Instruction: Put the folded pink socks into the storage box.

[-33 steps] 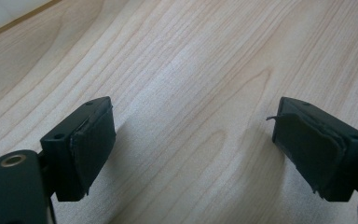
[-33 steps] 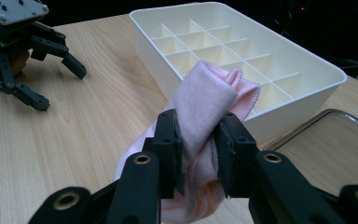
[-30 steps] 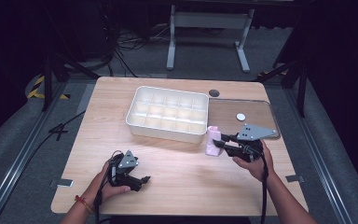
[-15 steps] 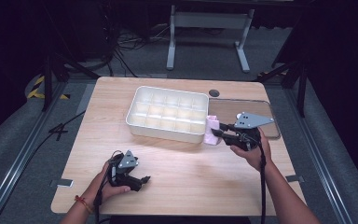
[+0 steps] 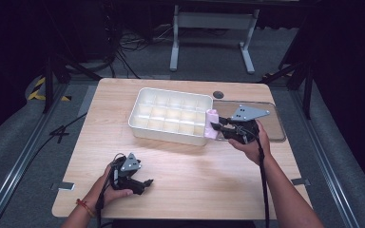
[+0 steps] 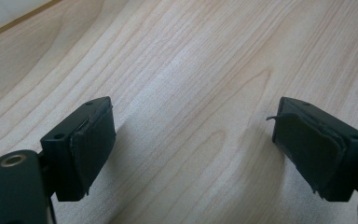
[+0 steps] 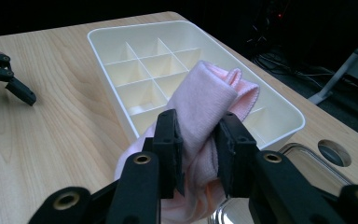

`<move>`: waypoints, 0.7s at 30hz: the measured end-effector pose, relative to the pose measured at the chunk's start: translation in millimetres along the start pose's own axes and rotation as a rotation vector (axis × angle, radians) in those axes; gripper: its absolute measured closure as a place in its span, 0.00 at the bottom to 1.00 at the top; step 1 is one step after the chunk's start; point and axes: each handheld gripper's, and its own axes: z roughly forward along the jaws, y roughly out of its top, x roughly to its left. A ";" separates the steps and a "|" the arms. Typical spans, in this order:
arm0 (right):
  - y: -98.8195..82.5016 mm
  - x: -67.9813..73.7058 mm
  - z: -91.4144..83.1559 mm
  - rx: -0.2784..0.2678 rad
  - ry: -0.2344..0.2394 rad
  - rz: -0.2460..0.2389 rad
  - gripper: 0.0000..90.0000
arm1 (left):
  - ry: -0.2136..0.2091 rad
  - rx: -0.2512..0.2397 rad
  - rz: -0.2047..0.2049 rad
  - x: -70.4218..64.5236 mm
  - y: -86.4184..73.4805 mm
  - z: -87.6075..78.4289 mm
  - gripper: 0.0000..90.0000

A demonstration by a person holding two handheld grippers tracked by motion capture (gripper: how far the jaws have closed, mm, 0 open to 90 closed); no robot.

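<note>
Pink terry cloth (image 5: 212,123), soft and rolled into a thick bundle, sits pinched in the right gripper (image 5: 218,128) in the high view. It hangs just past the fingertips, touching or all but touching the near right corner of the white compartment tray (image 5: 142,102); can't tell which from up here. The tray lies ahead of the fingers, its long axis running across the table, roughly in line with the way the jaws point. Right hand is clearly the nearer one. Left gripper (image 5: 145,183) rests low on the wooden table (image 5: 190,175), well apart from tray and cloth.

Left gripper view: jaws spread wide, nothing between them, just bare pale wood grain (image 6: 191,93). Pads (image 6: 93,144) are black rubber, flat-faced, a bit frayed at the right edge.

Right gripper view: fingers (image 7: 168,140) clenched on the cloth's middle, roll standing up and forward between them, its folded end (image 7: 233,88) leaning over the tray's rim. Tray is rigid matte plastic, thin dividers, square cells, rounded corners. Nearest cells lie directly beyond and below the fingertips. Clear glossy lid (image 7: 303,163) sits to the right of the jaws, beside a round hole in the tabletop (image 7: 334,152).

My read: next move is a short push forward and down into a near corner cell. Cloth is bulkier than one cell, so it'll likely need stuffing.
</note>
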 end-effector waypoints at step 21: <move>15.7 -2.8 32.1 0.059 -0.038 -0.040 0.79 | 0.000 0.000 -0.001 -0.1 0.0 0.0 0.15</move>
